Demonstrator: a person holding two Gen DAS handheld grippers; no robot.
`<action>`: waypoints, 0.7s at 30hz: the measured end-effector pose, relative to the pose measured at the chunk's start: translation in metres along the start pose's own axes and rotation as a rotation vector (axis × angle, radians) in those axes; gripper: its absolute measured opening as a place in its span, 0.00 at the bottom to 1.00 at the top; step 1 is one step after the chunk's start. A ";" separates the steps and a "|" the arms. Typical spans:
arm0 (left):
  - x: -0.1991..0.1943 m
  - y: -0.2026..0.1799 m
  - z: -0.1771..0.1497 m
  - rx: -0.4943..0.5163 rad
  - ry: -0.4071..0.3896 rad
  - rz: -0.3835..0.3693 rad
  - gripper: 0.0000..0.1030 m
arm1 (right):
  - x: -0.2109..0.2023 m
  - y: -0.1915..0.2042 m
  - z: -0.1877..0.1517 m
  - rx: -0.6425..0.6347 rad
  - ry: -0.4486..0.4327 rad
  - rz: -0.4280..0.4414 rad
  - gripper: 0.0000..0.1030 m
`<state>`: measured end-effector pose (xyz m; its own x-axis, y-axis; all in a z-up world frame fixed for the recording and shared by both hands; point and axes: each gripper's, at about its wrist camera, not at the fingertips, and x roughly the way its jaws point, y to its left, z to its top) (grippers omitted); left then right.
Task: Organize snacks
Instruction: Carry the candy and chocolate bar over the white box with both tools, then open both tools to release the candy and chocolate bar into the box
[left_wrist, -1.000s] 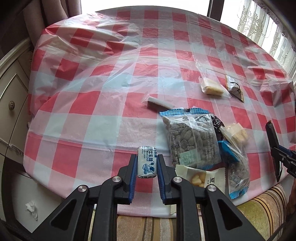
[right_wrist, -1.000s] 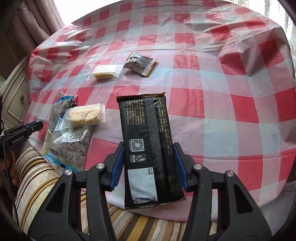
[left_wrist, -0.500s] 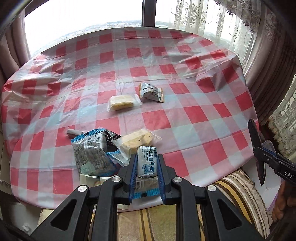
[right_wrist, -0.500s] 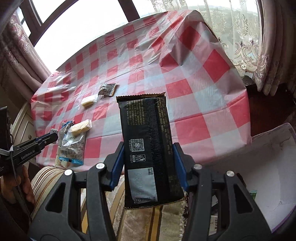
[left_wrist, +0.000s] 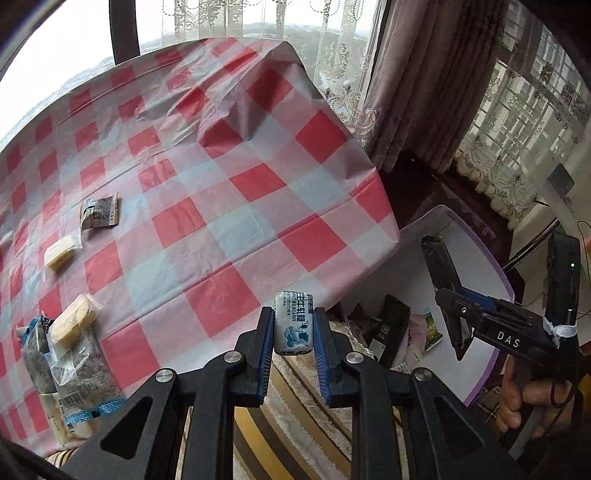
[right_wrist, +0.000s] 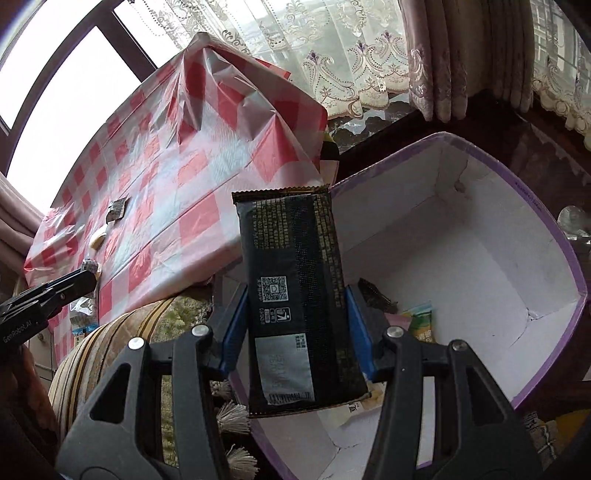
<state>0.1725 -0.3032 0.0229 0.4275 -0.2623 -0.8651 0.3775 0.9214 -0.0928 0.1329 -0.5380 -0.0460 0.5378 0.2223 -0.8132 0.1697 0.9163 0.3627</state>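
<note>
My left gripper is shut on a small blue-and-white milk candy packet, held over the table's right front edge. My right gripper is shut on a long black snack packet, held above the near left part of a white box with a purple rim. The box holds a few snack packets. In the left wrist view the right gripper with the black packet hangs over the same box. Several snacks lie on the table: a silver packet, a pale bar, bagged snacks.
The table wears a red-and-white checked plastic cloth. A striped cushion lies below the table's front edge, between table and box. Curtains and a window stand behind. The box sits on the floor to the table's right.
Both grippers have swung right, away from the table's snacks toward the box. The right gripper now holds the black packet over the box; the left still holds the candy near the table edge.
</note>
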 end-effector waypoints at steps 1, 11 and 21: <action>0.004 -0.010 0.001 0.020 0.011 -0.012 0.21 | 0.002 -0.006 -0.003 0.017 0.007 -0.010 0.53; 0.037 -0.088 -0.003 0.182 0.125 -0.110 0.21 | 0.007 -0.037 -0.011 0.089 0.035 -0.042 0.53; 0.048 -0.092 -0.008 0.153 0.194 -0.173 0.25 | 0.008 -0.032 -0.011 0.082 0.045 -0.023 0.53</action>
<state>0.1514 -0.3983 -0.0140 0.1870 -0.3382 -0.9223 0.5567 0.8101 -0.1842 0.1230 -0.5618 -0.0694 0.4960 0.2183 -0.8404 0.2493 0.8914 0.3786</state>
